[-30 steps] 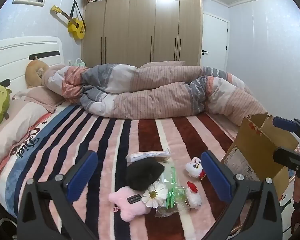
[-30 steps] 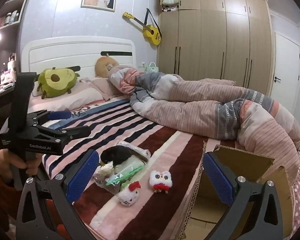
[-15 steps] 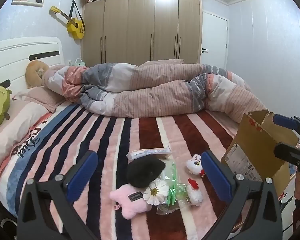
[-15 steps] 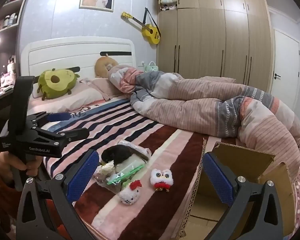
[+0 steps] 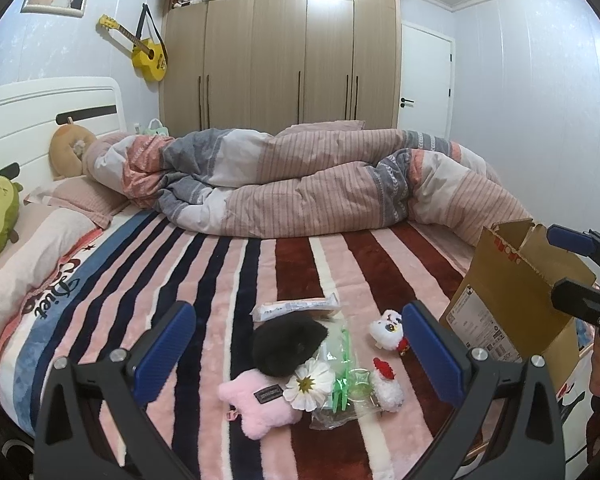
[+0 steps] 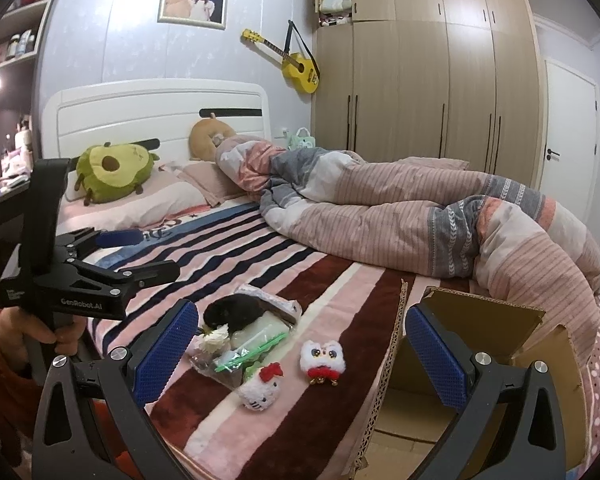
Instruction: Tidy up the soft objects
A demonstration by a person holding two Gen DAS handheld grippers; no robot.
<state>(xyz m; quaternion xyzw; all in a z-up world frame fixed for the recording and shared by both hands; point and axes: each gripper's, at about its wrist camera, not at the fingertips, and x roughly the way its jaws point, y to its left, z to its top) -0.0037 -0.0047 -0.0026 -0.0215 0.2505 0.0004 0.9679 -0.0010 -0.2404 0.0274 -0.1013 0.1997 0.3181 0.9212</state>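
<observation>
My left gripper (image 5: 300, 352) is a matte black frame whose two arms end in ribbed blue pads (image 5: 164, 344), with silver screw heads set along each arm. My right gripper (image 6: 300, 352) is built the same: black arms, blue textured pads (image 6: 436, 354), round silver screws. On the side of the left unit I read white lettering, "GenRobot.AI". My left hand (image 6: 40, 334) shows bare skin below a red knitted sleeve (image 6: 0, 380).
</observation>
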